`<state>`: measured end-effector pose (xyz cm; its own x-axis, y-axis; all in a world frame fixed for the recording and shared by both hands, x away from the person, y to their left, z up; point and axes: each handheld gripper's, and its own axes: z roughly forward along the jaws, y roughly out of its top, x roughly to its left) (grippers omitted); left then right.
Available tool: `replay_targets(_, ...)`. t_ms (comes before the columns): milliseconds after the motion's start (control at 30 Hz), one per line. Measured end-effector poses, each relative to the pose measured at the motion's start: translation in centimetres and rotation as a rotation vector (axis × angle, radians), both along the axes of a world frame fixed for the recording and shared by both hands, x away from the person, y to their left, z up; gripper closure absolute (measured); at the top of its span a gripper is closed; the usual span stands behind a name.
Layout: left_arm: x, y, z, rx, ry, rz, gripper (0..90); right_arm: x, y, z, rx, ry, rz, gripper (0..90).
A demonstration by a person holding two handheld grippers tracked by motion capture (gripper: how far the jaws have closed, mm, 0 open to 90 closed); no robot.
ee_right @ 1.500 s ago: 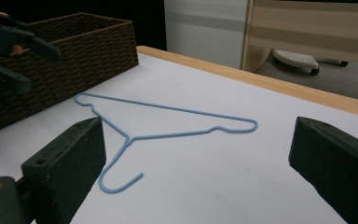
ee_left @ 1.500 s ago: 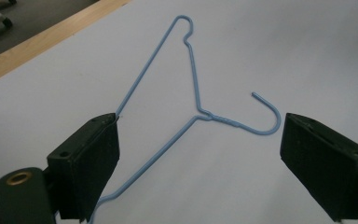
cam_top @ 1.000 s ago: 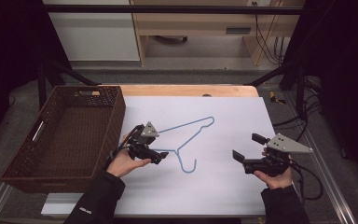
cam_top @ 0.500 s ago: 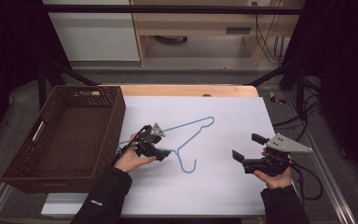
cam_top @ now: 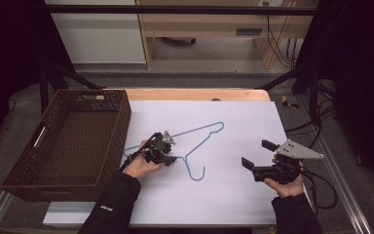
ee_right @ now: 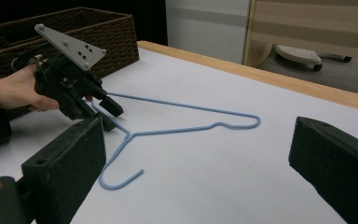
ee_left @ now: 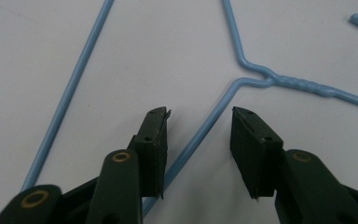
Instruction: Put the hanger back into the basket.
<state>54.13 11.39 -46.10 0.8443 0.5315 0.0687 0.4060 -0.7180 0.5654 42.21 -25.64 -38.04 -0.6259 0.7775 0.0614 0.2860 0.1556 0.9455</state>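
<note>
The jaws of the left gripper (ee_left: 200, 140) stand part-way apart and have just been closing, with one arm of the blue wire hanger (ee_left: 200, 135) running between them. In the left gripper view that wire passes close beside the left-hand pad, while a clear gap remains to the right-hand pad; neither pad visibly presses on it. Just beyond the jaw tips the hanger's two arms meet at its twisted neck, and its straight bottom bar slants away to the left of the jaws.

The jaws of the right gripper (ee_right: 196, 163) stand wide apart with nothing between them. In the right gripper view the hanger (ee_right: 177, 128) lies flat on the white table (ee_right: 223, 186) ahead of them, its hook nearest the left-hand jaw, and the left gripper (ee_right: 103, 112) is tipped down onto it near the neck.

In the high view the brown wicker basket (cam_top: 68, 141) sits behind the left gripper (cam_top: 168, 155), away from its jaws, and the right gripper (cam_top: 257, 158) hovers well apart from the hanger (cam_top: 195, 134).
</note>
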Motion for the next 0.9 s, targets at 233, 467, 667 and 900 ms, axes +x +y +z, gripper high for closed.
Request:
replay_targets(233,-0.1,-0.2,0.0,0.0,0.012,-0.01,67.1,0.0,0.0,0.0,0.0,0.003,-0.001,4.2)
replay_targets(467,-0.5,-0.8,0.1,0.023,0.014,0.0,76.1,0.1,0.1,-0.1,-0.001,0.003,0.002,4.3)
replay_targets(667,-0.9,-1.2,0.2,0.054,-0.01,-0.002,80.4,0.0,0.1,-0.1,0.0,0.004,0.001,4.3)
replay_targets(900,-1.5,-1.7,0.4,0.097,-0.022,-0.026,83.3,0.0,0.1,-0.1,-0.001,0.002,0.002,4.3)
